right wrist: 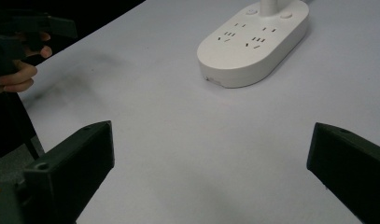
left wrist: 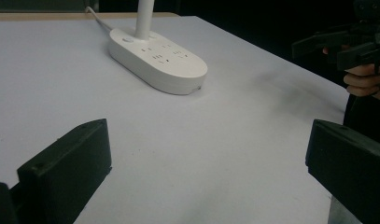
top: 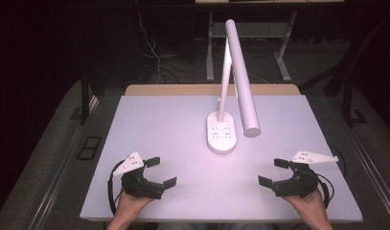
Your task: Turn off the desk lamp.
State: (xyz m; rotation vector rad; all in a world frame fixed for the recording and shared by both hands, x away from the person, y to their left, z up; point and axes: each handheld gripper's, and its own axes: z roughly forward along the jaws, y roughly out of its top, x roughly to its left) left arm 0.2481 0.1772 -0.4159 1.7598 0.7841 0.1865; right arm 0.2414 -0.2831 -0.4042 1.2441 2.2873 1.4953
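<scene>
A white desk lamp [top: 240, 72] stands mid-table on an oval base [top: 221, 133] that carries socket outlets; the same base [left wrist: 157, 60] [right wrist: 253, 42] lies ahead of both grippers. Its long tube head tilts down to the right. My left gripper [top: 161, 172] rests near the front left edge, jaws wide open and nothing between them. At the front right my right gripper [top: 273, 171] also stands open and empty. Each gripper view catches the other gripper [left wrist: 339, 44] [right wrist: 31, 30] held by a hand at its far edge.
The white tabletop [top: 159, 124] has a wooden strip [top: 183, 89] along its far edge. Beyond it lie cables and table legs [top: 209, 48] on a dark floor. A white cord [left wrist: 98, 17] runs from the lamp base toward the far edge.
</scene>
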